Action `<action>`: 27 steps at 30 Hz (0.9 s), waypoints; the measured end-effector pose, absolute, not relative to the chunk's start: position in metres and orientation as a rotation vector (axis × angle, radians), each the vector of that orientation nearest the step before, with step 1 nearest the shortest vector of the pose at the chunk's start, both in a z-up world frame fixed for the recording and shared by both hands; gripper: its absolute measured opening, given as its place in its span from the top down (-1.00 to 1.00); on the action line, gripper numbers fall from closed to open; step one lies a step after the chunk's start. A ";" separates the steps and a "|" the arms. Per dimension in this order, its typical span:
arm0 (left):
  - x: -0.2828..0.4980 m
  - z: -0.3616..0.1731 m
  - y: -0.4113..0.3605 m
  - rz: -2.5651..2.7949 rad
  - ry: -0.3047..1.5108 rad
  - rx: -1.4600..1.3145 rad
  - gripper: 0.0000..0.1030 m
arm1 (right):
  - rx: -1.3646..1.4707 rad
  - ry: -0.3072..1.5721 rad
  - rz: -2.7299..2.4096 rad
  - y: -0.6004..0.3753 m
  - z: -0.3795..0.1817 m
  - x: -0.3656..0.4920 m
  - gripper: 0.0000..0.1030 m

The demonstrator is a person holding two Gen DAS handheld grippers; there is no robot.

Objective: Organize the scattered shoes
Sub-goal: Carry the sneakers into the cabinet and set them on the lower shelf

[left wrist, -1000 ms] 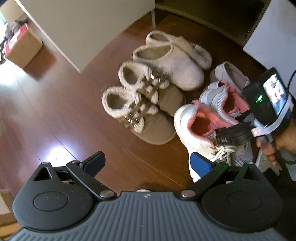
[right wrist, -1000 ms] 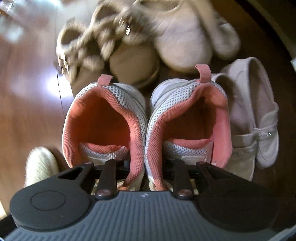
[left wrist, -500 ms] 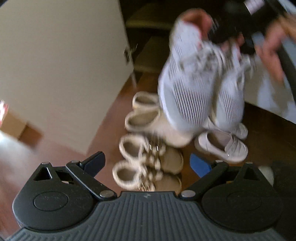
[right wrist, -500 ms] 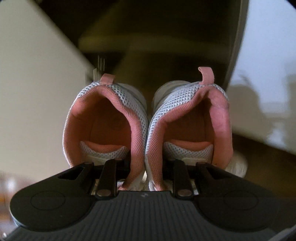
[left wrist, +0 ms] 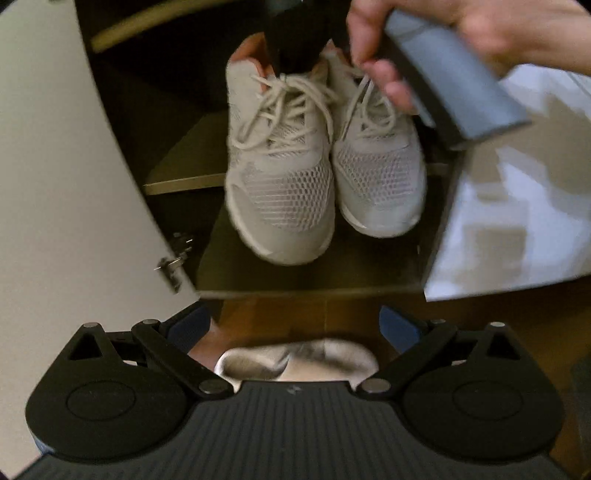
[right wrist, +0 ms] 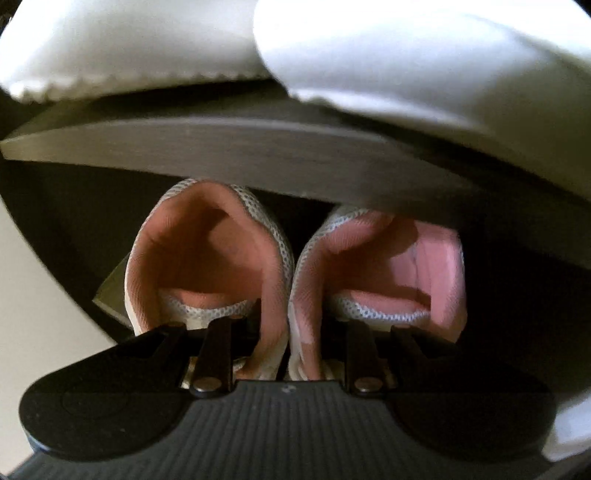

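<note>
A pair of white mesh sneakers (left wrist: 280, 177) with pink lining (right wrist: 207, 251) hangs inside the open shoe cabinet, toes toward my left camera. My right gripper (right wrist: 288, 332) is shut on the two inner collars, which it pinches together, one finger inside each shoe. In the left wrist view a hand (left wrist: 461, 33) holds that gripper (left wrist: 295, 62) above the laces. My left gripper (left wrist: 295, 325) stands open and holds nothing, in front of the cabinet and above a pale shoe (left wrist: 295, 362) on the wooden floor.
A grey shelf board (right wrist: 221, 147) crosses just above the sneakers' heels, with white shoes (right wrist: 129, 48) on it. The cabinet's white door (left wrist: 74, 184) stands open at left with its hinge (left wrist: 173, 262). A glossy white side panel (left wrist: 517, 221) is at right. The dark cabinet floor (left wrist: 295, 273) lies below.
The right gripper has lifted the sneaker pair off the floor and carried it into the cabinet under a shelf. The left view has swung from the floor's shoes to the cabinet.
</note>
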State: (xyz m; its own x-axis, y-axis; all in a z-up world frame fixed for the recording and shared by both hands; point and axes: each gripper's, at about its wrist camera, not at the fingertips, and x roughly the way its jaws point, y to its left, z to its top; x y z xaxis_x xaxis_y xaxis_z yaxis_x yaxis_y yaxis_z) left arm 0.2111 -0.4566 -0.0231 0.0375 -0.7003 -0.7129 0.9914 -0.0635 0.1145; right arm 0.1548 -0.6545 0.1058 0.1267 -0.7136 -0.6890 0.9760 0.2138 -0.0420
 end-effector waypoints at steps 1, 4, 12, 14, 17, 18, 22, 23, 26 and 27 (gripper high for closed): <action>0.210 -0.030 -0.464 -1.503 0.499 0.726 -0.93 | 0.436 0.653 -1.317 -0.655 0.102 0.158 0.56; 0.210 -0.045 -0.482 -1.547 0.447 0.691 -0.93 | 0.403 0.613 -1.340 -0.667 0.093 0.159 0.55; 0.212 -0.059 -0.513 -1.621 0.301 0.603 -0.93 | 0.313 0.500 -1.390 -0.685 0.079 0.153 -0.33; 0.219 -0.059 -0.520 -1.622 0.299 0.560 -0.93 | 0.264 0.448 -1.411 -0.683 0.075 0.150 -0.49; 0.225 -0.065 -0.522 -1.619 0.270 0.538 -0.92 | 0.216 0.389 -1.391 -0.673 0.072 0.148 -0.57; 0.226 -0.067 -0.522 -1.619 0.262 0.544 -0.92 | 0.189 0.362 -1.366 -0.665 0.070 0.147 -0.60; 0.225 -0.073 -0.521 -1.635 0.224 0.564 -0.92 | 0.086 0.303 -1.296 -0.636 0.065 0.148 -0.76; 0.224 -0.074 -0.521 -1.642 0.219 0.569 -0.92 | 0.070 0.297 -1.301 -0.632 0.064 0.149 -0.84; 0.225 -0.074 -0.524 -1.661 0.213 0.585 -0.92 | -0.006 0.284 -1.292 -0.605 0.062 0.150 -0.96; 0.226 -0.074 -0.526 -1.666 0.218 0.586 -0.92 | -0.037 0.292 -1.295 -0.594 0.060 0.151 -0.96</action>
State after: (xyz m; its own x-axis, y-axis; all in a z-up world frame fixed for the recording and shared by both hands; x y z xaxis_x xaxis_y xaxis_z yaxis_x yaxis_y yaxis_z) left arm 0.2262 -0.5258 -0.0743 -0.0766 -0.8673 -0.4919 0.9645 -0.1894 0.1837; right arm 0.1511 -0.5943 0.0601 0.2411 -0.9512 -0.1925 0.9419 0.2772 -0.1898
